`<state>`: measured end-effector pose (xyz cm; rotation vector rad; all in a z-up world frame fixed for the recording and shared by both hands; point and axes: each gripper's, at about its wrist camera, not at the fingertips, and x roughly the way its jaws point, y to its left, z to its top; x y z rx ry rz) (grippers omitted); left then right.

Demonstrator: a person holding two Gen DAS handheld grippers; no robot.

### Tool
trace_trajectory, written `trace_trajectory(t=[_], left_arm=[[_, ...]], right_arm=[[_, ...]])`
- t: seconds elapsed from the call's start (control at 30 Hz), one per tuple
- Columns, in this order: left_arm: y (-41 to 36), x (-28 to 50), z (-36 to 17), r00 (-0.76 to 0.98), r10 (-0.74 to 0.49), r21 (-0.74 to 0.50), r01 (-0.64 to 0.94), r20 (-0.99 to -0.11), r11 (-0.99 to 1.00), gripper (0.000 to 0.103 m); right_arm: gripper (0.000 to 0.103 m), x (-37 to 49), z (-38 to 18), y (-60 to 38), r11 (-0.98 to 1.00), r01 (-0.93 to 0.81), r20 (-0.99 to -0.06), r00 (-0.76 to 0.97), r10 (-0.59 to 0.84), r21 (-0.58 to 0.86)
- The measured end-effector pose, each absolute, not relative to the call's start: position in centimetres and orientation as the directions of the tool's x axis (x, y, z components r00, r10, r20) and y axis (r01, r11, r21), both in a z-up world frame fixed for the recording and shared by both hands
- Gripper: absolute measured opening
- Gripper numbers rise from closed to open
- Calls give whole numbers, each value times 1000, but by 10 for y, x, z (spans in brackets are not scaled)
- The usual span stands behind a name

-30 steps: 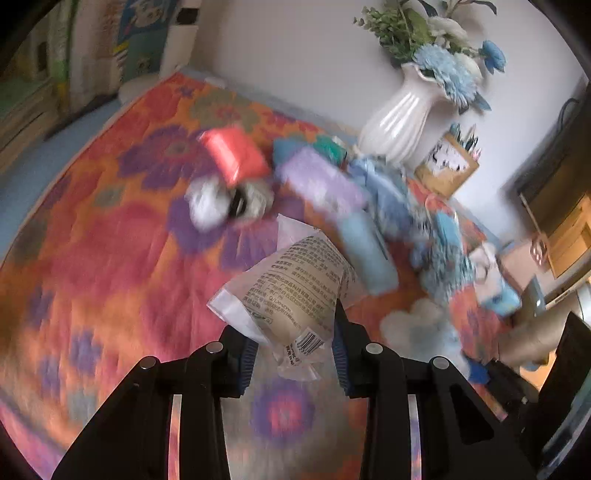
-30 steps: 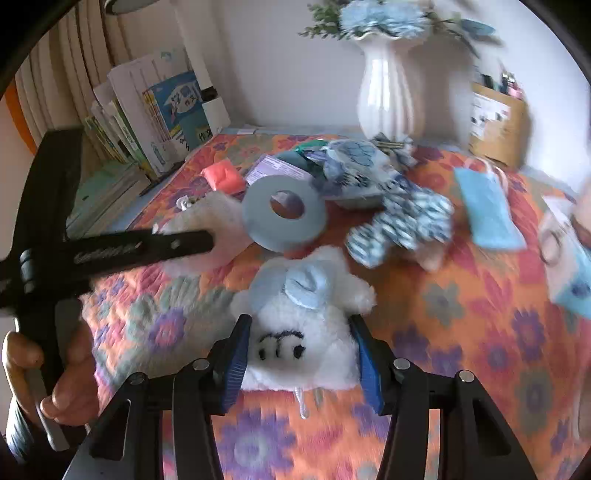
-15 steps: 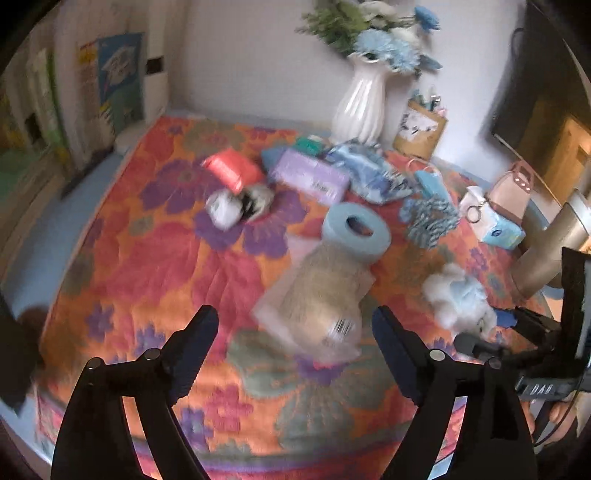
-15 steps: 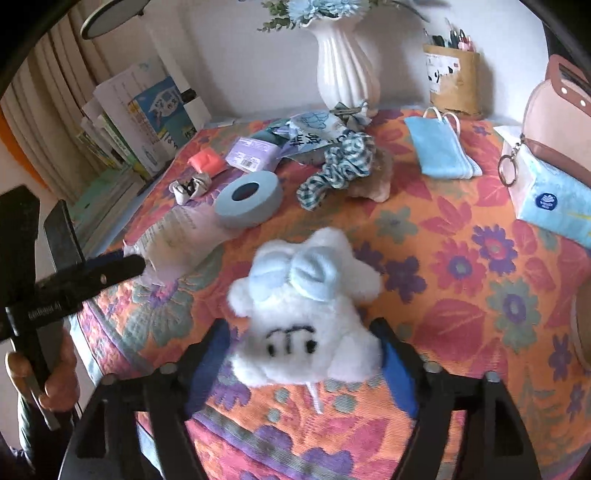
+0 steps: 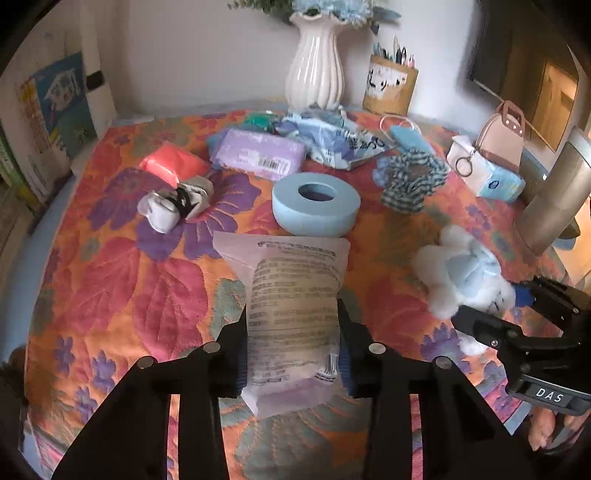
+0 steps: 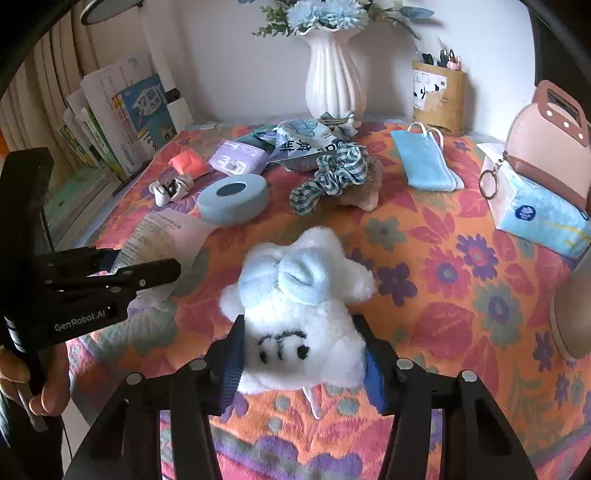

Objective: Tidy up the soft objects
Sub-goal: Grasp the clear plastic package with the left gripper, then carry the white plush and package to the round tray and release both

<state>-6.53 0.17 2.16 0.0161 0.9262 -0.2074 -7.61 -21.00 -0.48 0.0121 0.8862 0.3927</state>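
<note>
The cloth (image 5: 110, 280) over the counter is orange, printed with red, purple and teal flowers. The plush toy (image 6: 299, 317) is white with a pale blue bow and black stitched eyes. The foam ring (image 5: 316, 208) is light blue. The scrunchie (image 6: 332, 177) is blue-and-white checked. The face mask (image 6: 424, 166) is sky blue. One packet (image 5: 258, 153) is lilac, another (image 5: 171, 164) coral red. The bag (image 5: 295, 314) is clear with grey print over beige contents. The vase (image 6: 334, 81) is white and ribbed, holding blue flowers (image 6: 325, 11). The tissue pack (image 6: 539, 214) is blue and white, the purse (image 6: 550, 136) pink and brown.
</note>
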Motion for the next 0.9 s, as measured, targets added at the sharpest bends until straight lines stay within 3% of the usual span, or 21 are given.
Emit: trace_trajectory(t=[0.23,0.57,0.9], left_arm=[[-15,-90,45,631,-217,-99,217,-745,971,34],[-91,-113,72,618,-345,-105,391,-707,915,34],[-210,-154,85,460,-544,-149,651,-702,744,34]], right_arm=[[52,-96,11,-233,930,-294,-724,589,360,223],[52,-131,28,-319,935,-180,-733,582,352,306],[52,-180,44,-448,965,20,-755,627,191,262]])
